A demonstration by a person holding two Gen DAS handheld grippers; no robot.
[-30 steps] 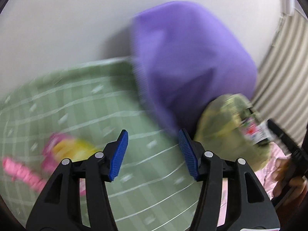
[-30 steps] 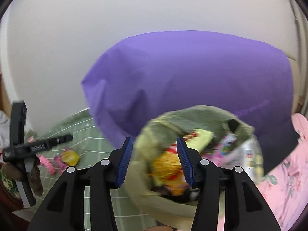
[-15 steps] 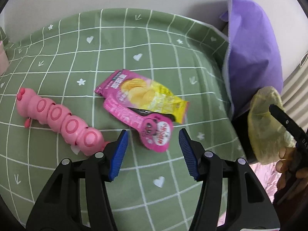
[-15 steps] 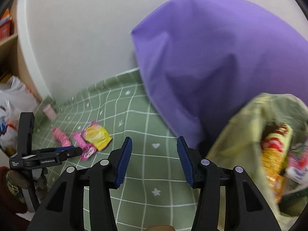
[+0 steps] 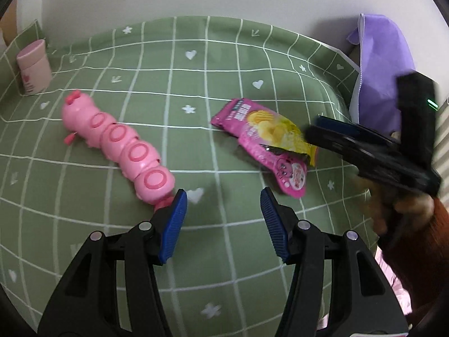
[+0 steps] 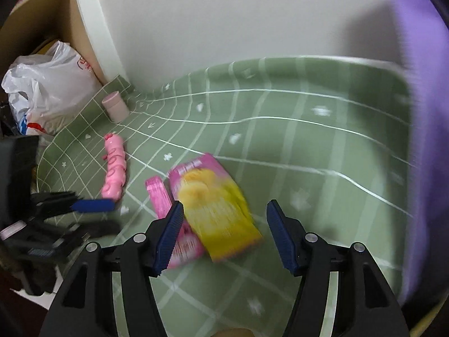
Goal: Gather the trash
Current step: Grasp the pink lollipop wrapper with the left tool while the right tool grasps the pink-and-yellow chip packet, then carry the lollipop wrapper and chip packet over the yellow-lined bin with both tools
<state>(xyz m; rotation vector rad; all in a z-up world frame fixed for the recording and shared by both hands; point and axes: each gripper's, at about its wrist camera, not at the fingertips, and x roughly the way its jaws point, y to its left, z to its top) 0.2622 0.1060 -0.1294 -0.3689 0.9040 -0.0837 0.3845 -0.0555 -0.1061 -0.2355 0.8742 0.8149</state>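
chip packet (image 6: 216,210): print blurred | purple bag (image 6: 429,140): smeared, cut by right edge

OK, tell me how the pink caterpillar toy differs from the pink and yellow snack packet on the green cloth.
The pink segmented plastic caterpillar toy is thick and moulded, a chain of rounded lumps; the pink and yellow foil snack packet is flat.
The toy is plain pink with ring marks; the packet carries printed pictures.
The toy lies toward the left claw; the packet lies before the right claw.
Both rest on the green grid-patterned cloth, ungrasped.
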